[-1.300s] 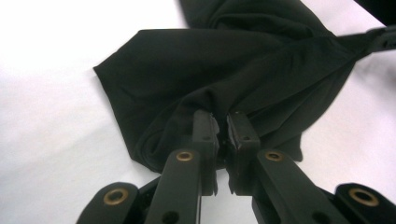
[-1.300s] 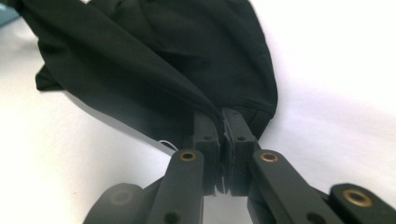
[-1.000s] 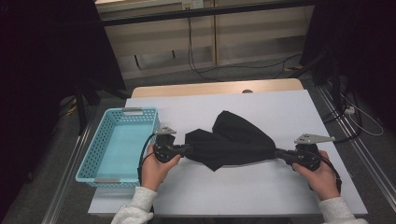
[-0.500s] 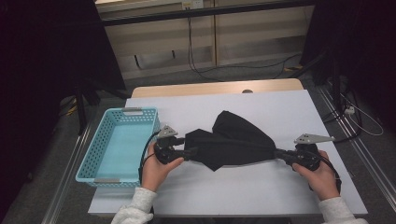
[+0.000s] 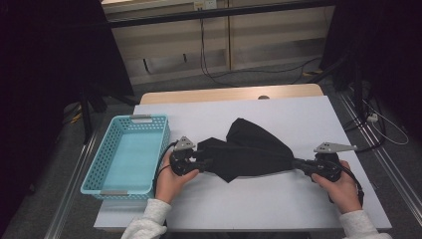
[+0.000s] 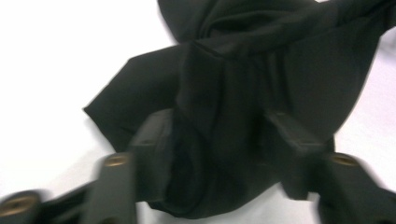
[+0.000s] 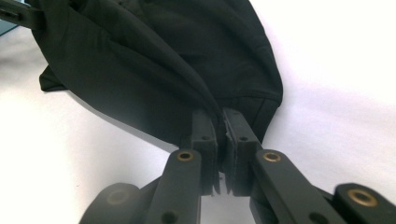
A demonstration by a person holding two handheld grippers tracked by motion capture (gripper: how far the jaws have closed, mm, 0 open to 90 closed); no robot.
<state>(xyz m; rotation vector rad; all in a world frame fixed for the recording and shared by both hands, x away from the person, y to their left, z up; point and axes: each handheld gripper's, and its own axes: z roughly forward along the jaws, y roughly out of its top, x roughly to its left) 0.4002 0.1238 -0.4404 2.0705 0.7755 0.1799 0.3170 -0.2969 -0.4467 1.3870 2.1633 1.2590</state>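
Note:
A black cloth point(image 5: 249, 152) lies bunched on the white table point(image 5: 298, 114), stretched between my two grippers. My left gripper point(image 5: 204, 162) is at the cloth's left end. In the left gripper view its jaws stand wide apart, open, with the black cloth point(image 6: 243, 79) lying between them and the gripper point(image 6: 219, 135) not pinching it. My right gripper point(image 5: 298, 163) is at the cloth's right end. In the right gripper view the gripper point(image 7: 219, 119) is shut on a gathered corner of the cloth point(image 7: 154, 70), which rises taut from the jaws.
A light blue plastic basket point(image 5: 99, 157) with nothing in it stands at the table's left side, just left of my left hand. Bare white table lies in front of the cloth and behind it. Cables run on the floor beyond the table's far edge.
My left gripper has shifted slightly to the right, toward the cloth. The right gripper and the cloth's right end have stayed in place.

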